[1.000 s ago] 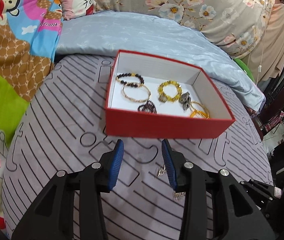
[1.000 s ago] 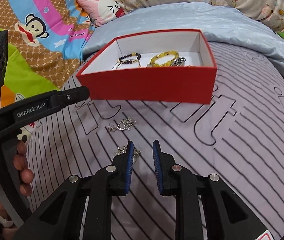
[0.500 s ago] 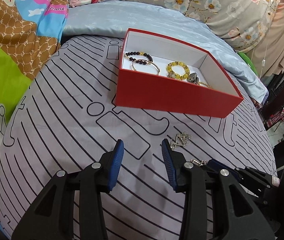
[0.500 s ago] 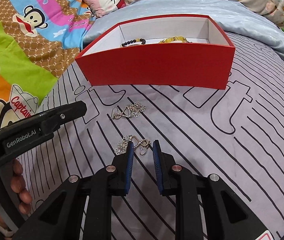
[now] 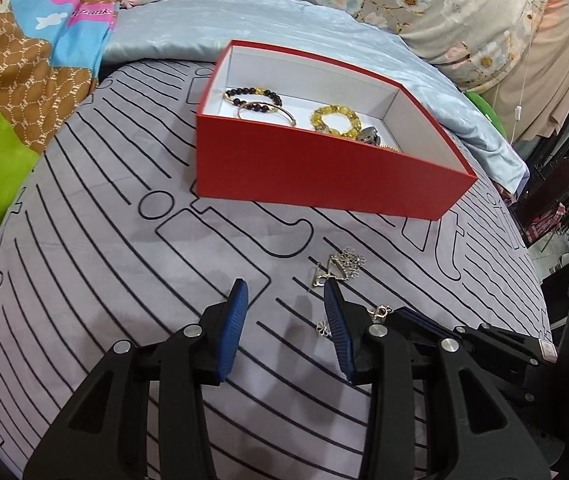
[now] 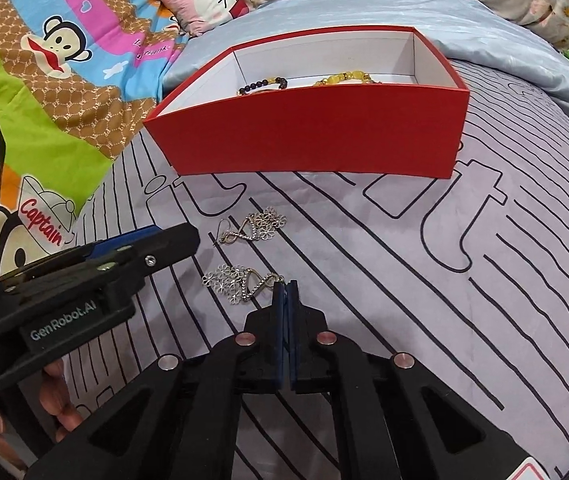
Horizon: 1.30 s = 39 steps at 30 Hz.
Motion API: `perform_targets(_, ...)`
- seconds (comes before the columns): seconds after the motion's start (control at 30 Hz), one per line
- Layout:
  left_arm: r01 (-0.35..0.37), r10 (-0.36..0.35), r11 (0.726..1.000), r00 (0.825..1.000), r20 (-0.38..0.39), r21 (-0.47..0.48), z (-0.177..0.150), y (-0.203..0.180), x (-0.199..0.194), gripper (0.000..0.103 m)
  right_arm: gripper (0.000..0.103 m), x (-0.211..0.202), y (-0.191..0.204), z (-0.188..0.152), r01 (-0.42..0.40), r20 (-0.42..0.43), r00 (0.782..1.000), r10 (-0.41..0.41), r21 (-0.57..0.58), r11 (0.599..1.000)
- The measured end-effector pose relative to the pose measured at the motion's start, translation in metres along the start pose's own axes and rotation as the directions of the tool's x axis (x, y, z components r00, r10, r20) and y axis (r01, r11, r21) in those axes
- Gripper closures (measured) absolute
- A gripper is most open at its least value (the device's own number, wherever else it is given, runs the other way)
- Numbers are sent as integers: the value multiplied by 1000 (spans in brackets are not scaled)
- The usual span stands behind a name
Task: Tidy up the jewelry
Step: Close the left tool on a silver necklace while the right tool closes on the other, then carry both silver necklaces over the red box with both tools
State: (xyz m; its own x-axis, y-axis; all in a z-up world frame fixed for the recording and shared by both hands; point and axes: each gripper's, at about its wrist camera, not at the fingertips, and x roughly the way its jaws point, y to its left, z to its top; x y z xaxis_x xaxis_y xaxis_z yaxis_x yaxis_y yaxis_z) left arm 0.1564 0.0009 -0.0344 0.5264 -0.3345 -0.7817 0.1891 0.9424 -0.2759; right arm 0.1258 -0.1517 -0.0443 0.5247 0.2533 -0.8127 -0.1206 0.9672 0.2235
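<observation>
A red box (image 5: pixel 324 184) with white inside stands on the striped grey cloth and holds several bracelets, among them a yellow bead one (image 5: pixel 336 120). The box also shows in the right wrist view (image 6: pixel 312 136). Two silver flower earrings lie in front of it. My right gripper (image 6: pixel 287 286) is shut on the hook end of the near earring (image 6: pixel 240 284), which rests on the cloth. The far earring (image 6: pixel 254 226) lies loose; in the left wrist view (image 5: pixel 340 266) it is just past my right finger. My left gripper (image 5: pixel 284 300) is open and empty above the cloth.
The striped cloth (image 5: pixel 104 240) covers a rounded surface that drops off at the sides. A light blue sheet (image 5: pixel 284 24) and floral and cartoon bedding lie behind the box. A person's hand (image 6: pixel 0 412) holds the left gripper at the lower left.
My right gripper moved down to the near earring and its jaws closed on the hook. My left gripper drew back from the box and stays open.
</observation>
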Motion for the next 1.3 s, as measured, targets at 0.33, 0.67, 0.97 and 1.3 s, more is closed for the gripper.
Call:
perform_targets(0.33,22,-22,999,1000,-12,39,4,-19,19,67,103,-22,-19,6,12,48,999,-14,37,999)
perform_targets(0.67,21,-20,998,1000,-15,59,7,-26,27,90,103,-30,-29,10,21,66,998,-24,52,998)
perform_targets(0.97,37,-36,998,999,-10,59,6,-29,22,103,103,-37,-27,10,20,80,996,-24,47,999)
perform_targets(1.3,47,-50,997,997,51,67,15,-30,-11,103,103,-55,-22,17,16,119,993,-20,36,999)
